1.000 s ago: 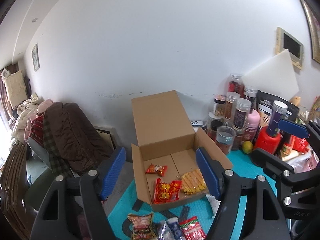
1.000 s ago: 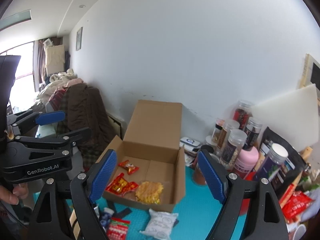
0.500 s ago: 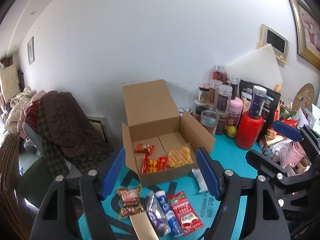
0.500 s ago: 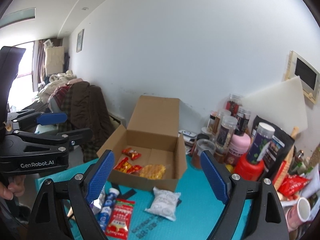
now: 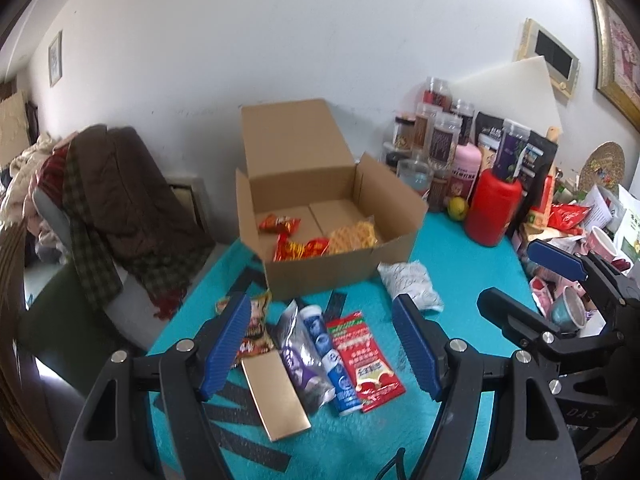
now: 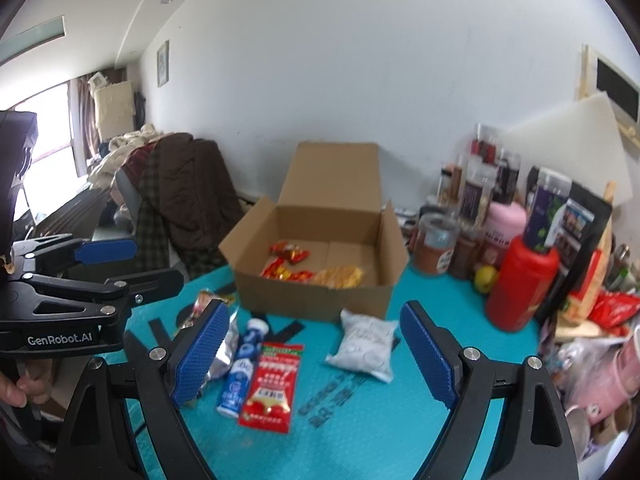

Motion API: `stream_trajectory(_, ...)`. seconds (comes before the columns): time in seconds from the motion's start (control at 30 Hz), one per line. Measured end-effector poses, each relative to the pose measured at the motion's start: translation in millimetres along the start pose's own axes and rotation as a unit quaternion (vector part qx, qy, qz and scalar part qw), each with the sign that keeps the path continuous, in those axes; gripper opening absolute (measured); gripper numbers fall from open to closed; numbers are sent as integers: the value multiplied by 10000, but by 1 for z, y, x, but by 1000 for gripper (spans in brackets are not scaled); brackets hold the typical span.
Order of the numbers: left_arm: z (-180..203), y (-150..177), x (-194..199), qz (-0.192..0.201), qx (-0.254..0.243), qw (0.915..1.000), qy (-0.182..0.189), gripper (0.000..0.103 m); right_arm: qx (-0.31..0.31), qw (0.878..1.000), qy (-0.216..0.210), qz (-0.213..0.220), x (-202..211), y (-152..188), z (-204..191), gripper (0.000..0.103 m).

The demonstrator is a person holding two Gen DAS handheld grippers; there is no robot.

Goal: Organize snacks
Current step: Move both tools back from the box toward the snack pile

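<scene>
My left jaws (image 5: 324,344) stand apart and empty above the row of snacks on the teal bench (image 5: 452,248): gold box (image 5: 276,394), purple packet (image 5: 298,356), blue tube (image 5: 328,354) and red packet (image 5: 362,360). My right jaws (image 6: 314,350) gape wider, gripping nothing, the white packet (image 6: 364,346) between them. The cardboard box (image 5: 340,268) sits beyond, open, three snacks inside.
</scene>
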State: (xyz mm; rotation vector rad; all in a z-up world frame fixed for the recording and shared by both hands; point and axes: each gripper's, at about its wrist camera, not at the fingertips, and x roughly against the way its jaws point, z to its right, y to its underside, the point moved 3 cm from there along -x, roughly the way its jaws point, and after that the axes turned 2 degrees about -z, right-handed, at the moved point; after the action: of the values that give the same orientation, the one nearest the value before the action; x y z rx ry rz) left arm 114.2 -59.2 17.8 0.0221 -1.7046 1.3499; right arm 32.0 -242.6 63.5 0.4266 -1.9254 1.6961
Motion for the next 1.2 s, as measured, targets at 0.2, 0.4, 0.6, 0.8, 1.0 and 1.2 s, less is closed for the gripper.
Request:
stream_trajectory(0.2,-8,27,-18,-250,114,9996,-47,73,-118,9993,-141,-317,-19,23,-2,88)
stream_trajectory(0.4,-14,57,-37,-573,309,9976,215,73,-143,9975,-242,-654,-42,50,-7,88)
stream_trajectory(0.6,-28,81,-58,-917,440,9948,-4,73,-201,9936,-382,-1042,-68,72,-12,88)
stream_trajectory(0.8,-42,98,-78,-1244,603,9903,-117,73,-95,9910,-367,-1280,-90,86,-16,88)
stream_trajectory(1.0,-48,111,-96,-1516,647,9861,-208,73,-98,9878,-381,-1508,-113,96,-14,88)
stream_trajectory(1.2,-60,120,-108,-1690,644,9827,-409,73,-117,9817,-349,-1868,-133,108,-11,88)
